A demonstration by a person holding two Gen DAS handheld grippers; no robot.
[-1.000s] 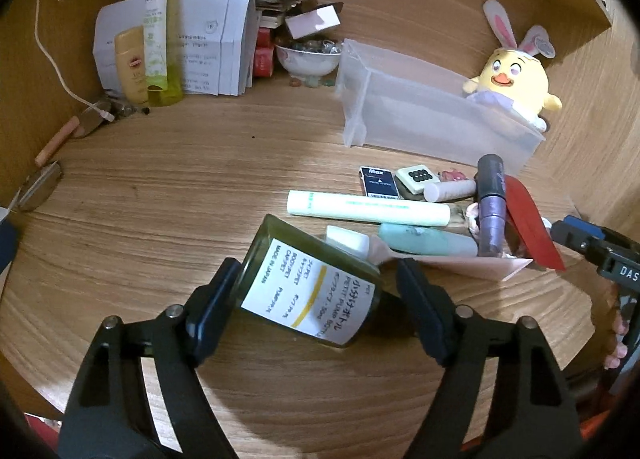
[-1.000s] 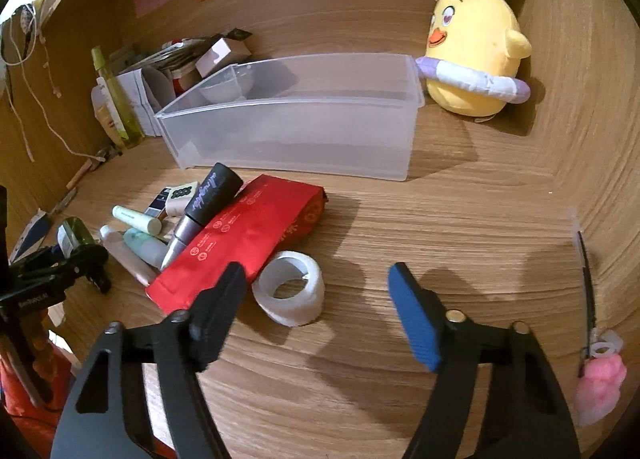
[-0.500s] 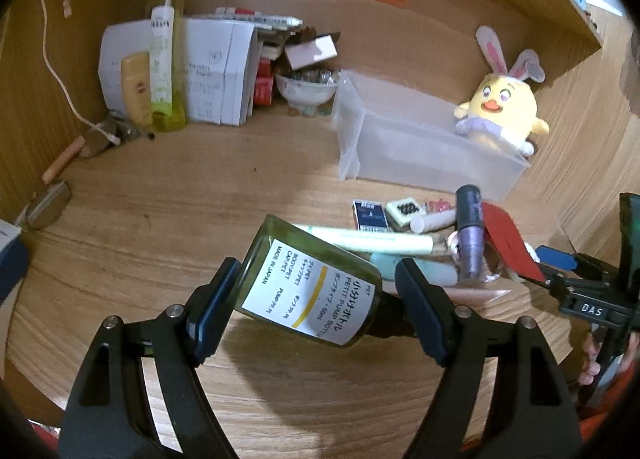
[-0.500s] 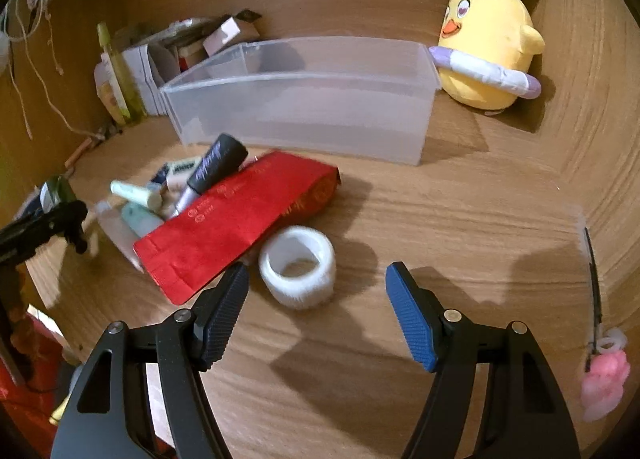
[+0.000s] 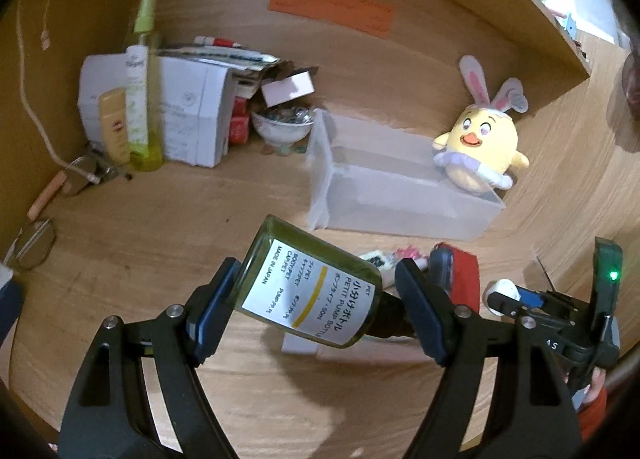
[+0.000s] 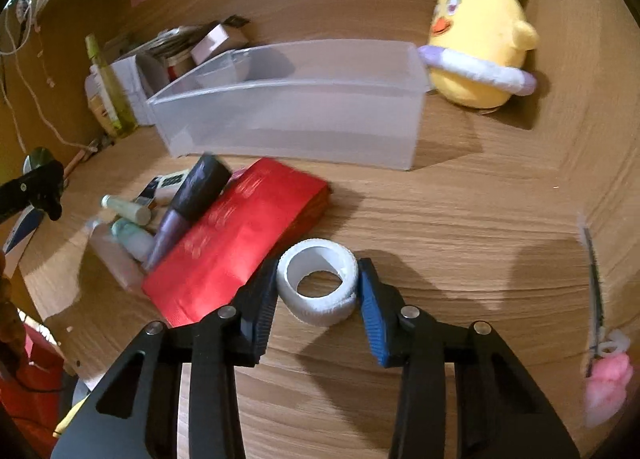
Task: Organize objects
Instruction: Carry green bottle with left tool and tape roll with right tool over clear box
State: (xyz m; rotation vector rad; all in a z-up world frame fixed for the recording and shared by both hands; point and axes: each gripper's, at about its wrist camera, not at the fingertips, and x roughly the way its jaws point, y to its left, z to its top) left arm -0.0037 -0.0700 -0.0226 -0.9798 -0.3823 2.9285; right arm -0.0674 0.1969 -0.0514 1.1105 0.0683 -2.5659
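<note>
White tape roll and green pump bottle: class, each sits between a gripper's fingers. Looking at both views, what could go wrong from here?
1. The right gripper is closing on the white tape roll across its hollow ring; it may squash or pop out.
2. The red packet lies against the left finger and might get dragged along.
3. The left gripper holds the green pump bottle tilted, end to end; it could pivot or slip before reaching the clear bin.

We see bare wooden tabletop [image 6: 460, 219] open to the right of the flat red foil packet [image 6: 240, 235]. The long clear plastic bin [image 6: 296, 115] and yellow plush chick [image 6: 480, 43] block the back. Small tubes [image 6: 128, 211] crowd the left.
</note>
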